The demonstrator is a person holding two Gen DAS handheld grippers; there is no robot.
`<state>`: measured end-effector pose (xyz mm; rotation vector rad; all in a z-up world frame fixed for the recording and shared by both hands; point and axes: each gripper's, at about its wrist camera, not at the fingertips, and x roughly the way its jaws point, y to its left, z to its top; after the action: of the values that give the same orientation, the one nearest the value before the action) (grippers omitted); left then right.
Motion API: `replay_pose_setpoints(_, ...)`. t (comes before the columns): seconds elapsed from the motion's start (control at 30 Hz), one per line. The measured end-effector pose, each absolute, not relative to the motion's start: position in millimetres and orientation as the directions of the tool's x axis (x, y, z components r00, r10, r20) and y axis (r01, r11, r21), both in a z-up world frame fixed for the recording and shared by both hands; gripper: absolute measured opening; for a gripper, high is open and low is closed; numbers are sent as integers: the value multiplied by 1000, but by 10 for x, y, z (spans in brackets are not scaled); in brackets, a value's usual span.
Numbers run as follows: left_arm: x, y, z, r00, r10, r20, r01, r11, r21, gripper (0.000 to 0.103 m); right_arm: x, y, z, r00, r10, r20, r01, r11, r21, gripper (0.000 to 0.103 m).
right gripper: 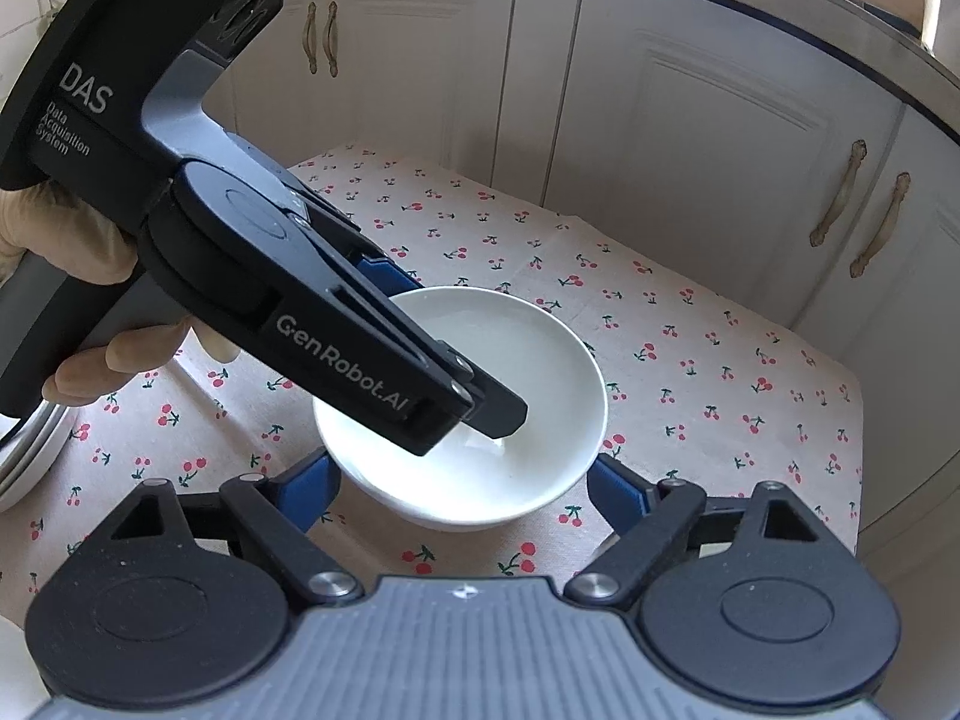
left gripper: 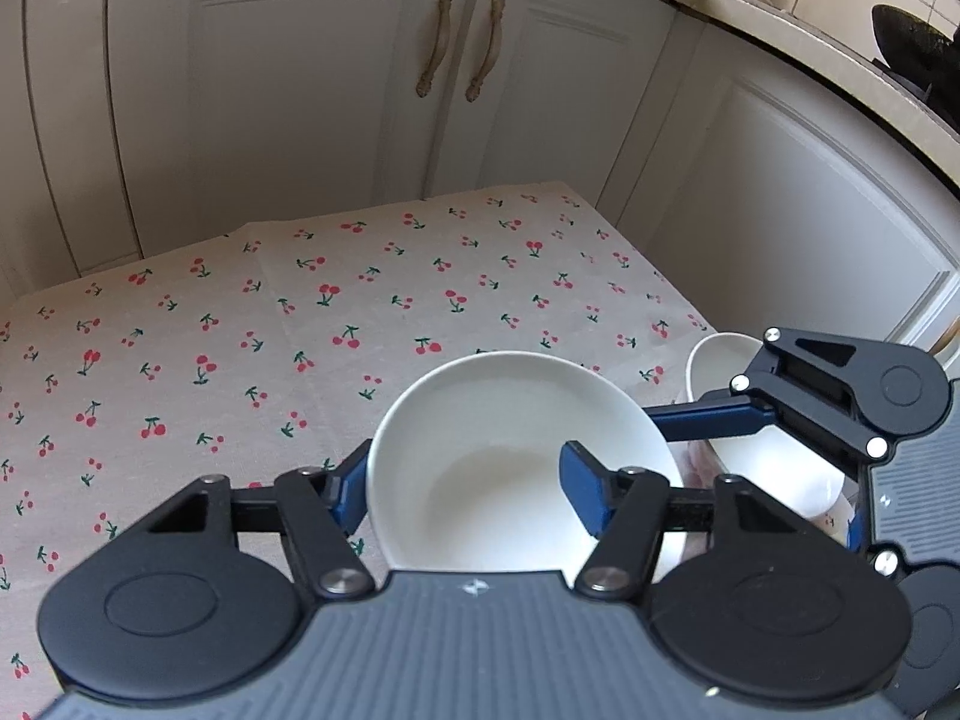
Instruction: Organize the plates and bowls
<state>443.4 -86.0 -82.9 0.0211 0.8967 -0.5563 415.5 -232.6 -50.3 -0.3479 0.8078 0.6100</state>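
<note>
A white bowl (left gripper: 510,456) stands on the cherry-print tablecloth (left gripper: 300,312). My left gripper (left gripper: 465,495) has one blue finger (left gripper: 348,495) outside the bowl's left wall and the other inside it; the jaws are wide apart, with a gap to the inner finger. A second white bowl (left gripper: 774,462) lies further right, and my right gripper (left gripper: 750,420) reaches over it. In the right wrist view, my right gripper (right gripper: 462,489) is open, its fingers on either side of the first bowl (right gripper: 480,420), with the left gripper's body (right gripper: 360,354) over that bowl.
White cabinet doors (left gripper: 312,90) with bronze handles (left gripper: 435,39) stand behind the table. A stack of white plates (right gripper: 30,456) sits at the left edge of the right wrist view. A dark wok (left gripper: 912,48) rests on the counter at the far right.
</note>
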Motion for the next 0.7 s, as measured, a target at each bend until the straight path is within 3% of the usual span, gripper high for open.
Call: replay_pose_setpoints(0.7,3863,-812,-388,528,-444,-724,473,862,-183,63,3683,-2271,-100,551,400,-732,-643,763,-66,92)
